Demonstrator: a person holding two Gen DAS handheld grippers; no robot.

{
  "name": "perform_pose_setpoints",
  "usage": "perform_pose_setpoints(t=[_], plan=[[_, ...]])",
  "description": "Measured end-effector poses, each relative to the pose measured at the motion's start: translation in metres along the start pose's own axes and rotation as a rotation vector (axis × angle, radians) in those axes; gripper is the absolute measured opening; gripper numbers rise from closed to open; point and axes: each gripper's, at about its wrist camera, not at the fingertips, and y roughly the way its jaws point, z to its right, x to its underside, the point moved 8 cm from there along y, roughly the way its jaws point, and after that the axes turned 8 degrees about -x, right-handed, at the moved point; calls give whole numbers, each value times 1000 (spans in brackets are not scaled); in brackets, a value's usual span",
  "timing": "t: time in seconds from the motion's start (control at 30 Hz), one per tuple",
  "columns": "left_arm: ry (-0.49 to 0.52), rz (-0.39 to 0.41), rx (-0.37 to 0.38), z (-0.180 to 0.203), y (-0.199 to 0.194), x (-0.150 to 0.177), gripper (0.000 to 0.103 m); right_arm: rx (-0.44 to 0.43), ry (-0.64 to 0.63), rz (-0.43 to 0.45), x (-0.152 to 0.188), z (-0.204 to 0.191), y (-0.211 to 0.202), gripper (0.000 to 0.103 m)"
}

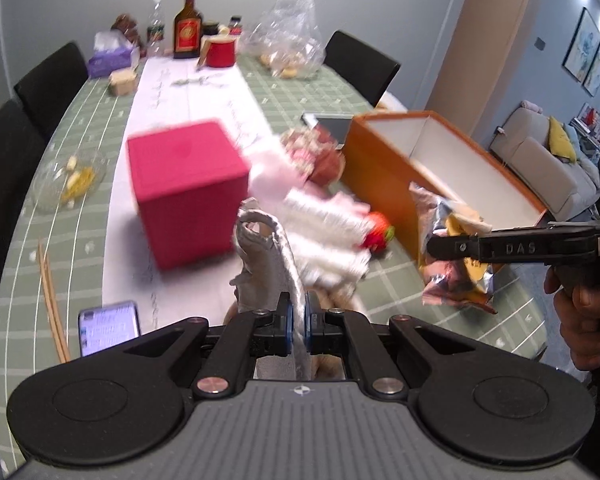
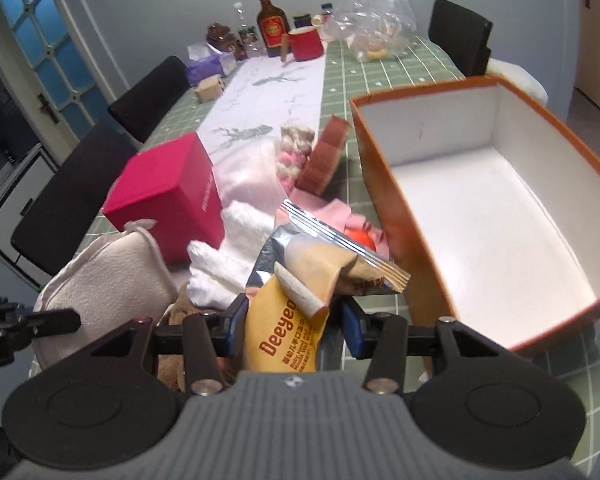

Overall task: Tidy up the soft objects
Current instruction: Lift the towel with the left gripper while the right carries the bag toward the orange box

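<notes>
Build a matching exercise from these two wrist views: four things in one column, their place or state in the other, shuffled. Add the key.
Things
1. grey-white cloth pouch
2. yellow and silver foil snack packet
3. orange cardboard box with white lining
4. crimson cube-shaped box

States
A. open, nothing inside
B. pinched in the left hand-held gripper
C. closed, standing on the white runner
D. between the right hand-held gripper fingers

Pairs: 1-B, 2-D, 3-A, 4-C

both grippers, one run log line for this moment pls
left gripper: shut on grey pouch | right gripper: shut on snack packet | orange box: empty
</notes>
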Motion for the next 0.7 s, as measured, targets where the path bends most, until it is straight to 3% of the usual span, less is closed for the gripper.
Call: perform_pose_setpoints(t=[0.2, 0.33, 0.7], plan=[[75, 54, 24, 41, -7, -48, 6, -44, -37, 0, -28, 14, -26, 47], [94, 72, 84, 72, 0, -75, 6, -54, -29, 8, -44, 36, -37, 47], [101, 137, 235, 156, 25, -141, 6, 40, -105, 29, -74, 88, -59, 47]])
